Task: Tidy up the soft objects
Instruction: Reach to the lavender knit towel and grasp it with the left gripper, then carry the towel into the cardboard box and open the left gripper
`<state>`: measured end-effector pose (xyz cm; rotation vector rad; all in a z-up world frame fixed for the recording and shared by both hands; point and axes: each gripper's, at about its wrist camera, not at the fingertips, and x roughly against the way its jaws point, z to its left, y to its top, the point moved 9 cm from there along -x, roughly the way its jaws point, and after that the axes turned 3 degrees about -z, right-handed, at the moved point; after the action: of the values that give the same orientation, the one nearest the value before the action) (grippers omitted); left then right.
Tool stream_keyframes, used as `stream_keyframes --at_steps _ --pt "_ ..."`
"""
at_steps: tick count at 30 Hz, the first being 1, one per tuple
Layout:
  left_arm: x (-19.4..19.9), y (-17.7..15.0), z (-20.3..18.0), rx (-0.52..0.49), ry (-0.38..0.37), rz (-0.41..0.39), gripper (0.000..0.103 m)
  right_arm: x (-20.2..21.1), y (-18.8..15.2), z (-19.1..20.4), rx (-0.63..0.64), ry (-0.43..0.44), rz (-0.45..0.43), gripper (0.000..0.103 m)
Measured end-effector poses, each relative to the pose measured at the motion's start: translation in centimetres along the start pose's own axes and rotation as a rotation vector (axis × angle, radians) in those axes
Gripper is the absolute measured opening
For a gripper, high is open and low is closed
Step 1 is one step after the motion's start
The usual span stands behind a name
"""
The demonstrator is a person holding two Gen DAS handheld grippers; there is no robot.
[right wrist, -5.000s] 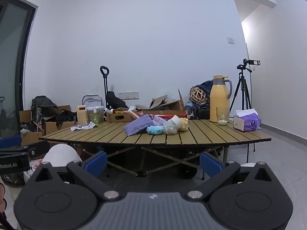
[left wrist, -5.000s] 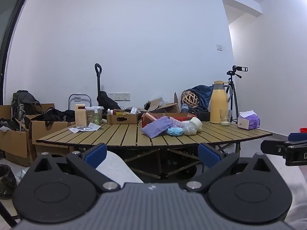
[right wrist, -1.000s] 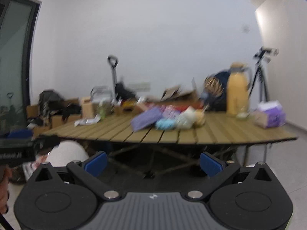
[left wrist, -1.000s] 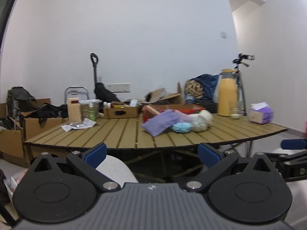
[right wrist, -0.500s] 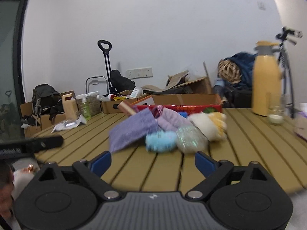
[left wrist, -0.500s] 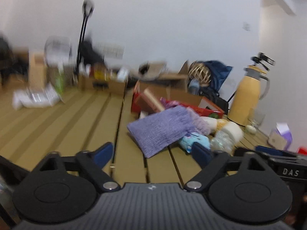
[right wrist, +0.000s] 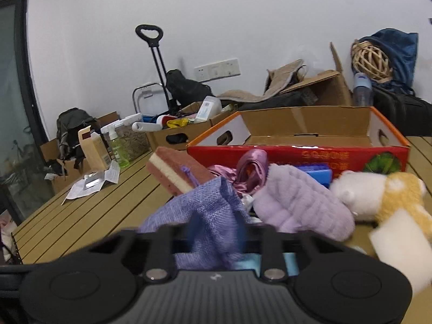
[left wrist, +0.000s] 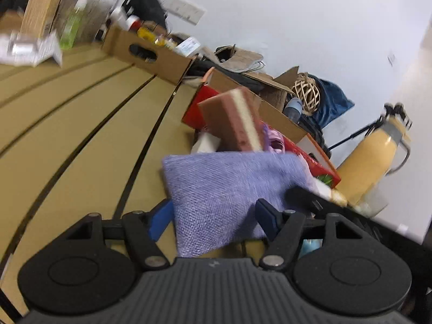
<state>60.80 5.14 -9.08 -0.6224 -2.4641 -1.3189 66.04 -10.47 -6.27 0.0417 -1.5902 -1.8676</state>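
Both grippers, well back a second ago, now at lower-centre frame: right gripper (right wrist: 216, 233) pinching purple knit cloth (right wrist: 205, 216), left gripper (left wrist: 213, 217) wide astride it — sorting begins.

Bare slats (left wrist: 67, 124) left; soft pile (right wrist: 299, 205) crowds red box (right wrist: 297, 154).

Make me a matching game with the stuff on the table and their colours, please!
Things:
1. knitted cloth
2. big open box
3. spray bottle
4. plush toy

Colours:
A. red outside
B. white and yellow
C. purple
D. clear green

Pairs: 1-C, 2-A, 3-D, 4-B
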Motion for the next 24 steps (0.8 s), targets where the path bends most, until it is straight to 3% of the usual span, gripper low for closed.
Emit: stream_keyframes --at_steps 5,6,9,13,19,22,24 --pt "-0.1 0.0 -0.3 -0.025 -0.038 0.010 0.064 2.2 -2.1 -0.6 -0.060 0.023 0.022 0.002" --pt "-0.1 -0.2 -0.5 -0.030 -0.045 0.013 0.047 2.0 -2.6 -0.9 -0.078 0.026 0.036 0.002" --pt "0.0 -0.2 -0.8 -0.015 -0.080 0.010 0.032 1.8 -2.9 -1.3 -0.098 0.053 0.032 0.002" --pt "1.0 0.0 -1.4 -0.035 -0.091 -0.026 0.026 2.4 -2.8 -1.2 -0.095 0.048 0.019 0.002" --pt "5.0 1.7 -4.8 -0.099 -0.176 -0.132 0.023 4.9 -1.2 0.7 -0.077 0.071 -0.045 0.002" --pt "5.5 5.6 -8.2 -0.193 -0.207 -0.168 0.023 6.6 1.8 2.0 -0.082 0.114 -0.097 0.002" --pt "3.6 9.6 -10.7 -0.242 -0.239 -0.161 0.023 6.7 4.8 2.5 -0.038 0.110 -0.129 0.002"
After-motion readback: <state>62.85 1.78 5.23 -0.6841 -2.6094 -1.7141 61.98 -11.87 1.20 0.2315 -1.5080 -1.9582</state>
